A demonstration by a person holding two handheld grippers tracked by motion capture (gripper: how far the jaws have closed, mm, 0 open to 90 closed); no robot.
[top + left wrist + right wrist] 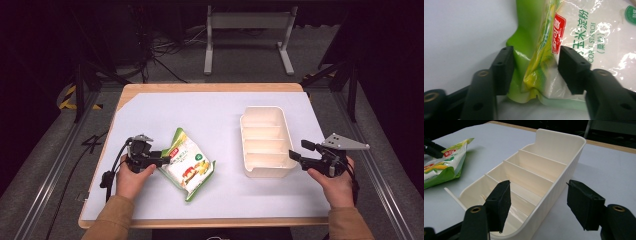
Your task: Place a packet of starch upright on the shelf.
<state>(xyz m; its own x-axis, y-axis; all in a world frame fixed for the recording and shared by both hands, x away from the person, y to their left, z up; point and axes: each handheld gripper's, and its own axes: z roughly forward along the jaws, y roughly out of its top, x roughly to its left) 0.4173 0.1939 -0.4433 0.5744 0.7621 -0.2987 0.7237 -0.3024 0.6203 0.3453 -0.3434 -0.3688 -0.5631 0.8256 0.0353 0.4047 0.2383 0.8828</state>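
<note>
On white table sheet, left of divided tray (265,145) — corn starch bag (187,162), soft, slick film. Left gripper (534,72) half-closed, pinching bag's crimped corner; right gripper (539,205) wide open, astride tray's end wall — nothing held.

Open table (150,120) between bag (187,162) and organizer (265,142) — passable.

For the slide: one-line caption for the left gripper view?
Left gripper pinching the crumpled corner of a corn starch bag lying on the white table.
</note>
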